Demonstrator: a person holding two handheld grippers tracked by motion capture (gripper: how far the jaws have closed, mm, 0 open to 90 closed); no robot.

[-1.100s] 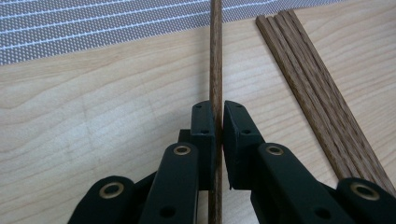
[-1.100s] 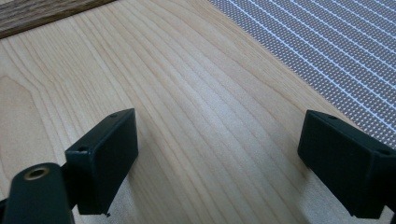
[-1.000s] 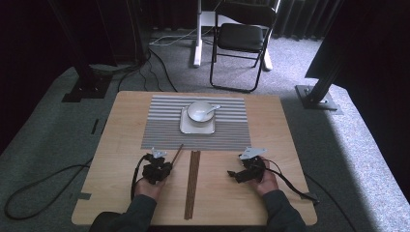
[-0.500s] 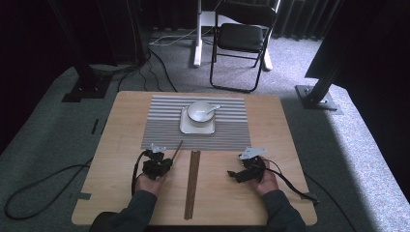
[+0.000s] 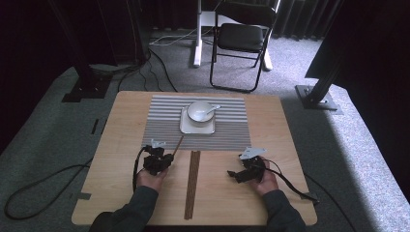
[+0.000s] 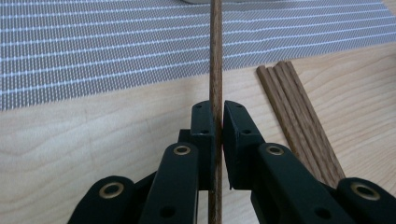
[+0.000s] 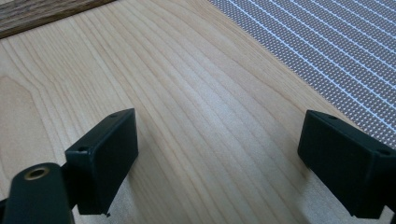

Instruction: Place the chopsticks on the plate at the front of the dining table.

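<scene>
On the wooden table (image 5: 121,145), lower left of the high view, the left gripper (image 6: 215,116) pinches one chopstick (image 6: 215,56) near its end; light, stiff, slippery, likely to pivot. The right gripper (image 7: 219,154) gapes wide, empty.

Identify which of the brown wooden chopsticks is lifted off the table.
The single brown wooden chopstick clamped in the left gripper, pointing toward the striped mat; the other chopsticks lie bundled flat on the wooden table.

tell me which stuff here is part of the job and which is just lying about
In the job: left gripper, shut on one chopstick; chopstick bundle; striped mat; bowl on square plate.

Lying about: folding chair, floor cables, open right gripper.
</scene>
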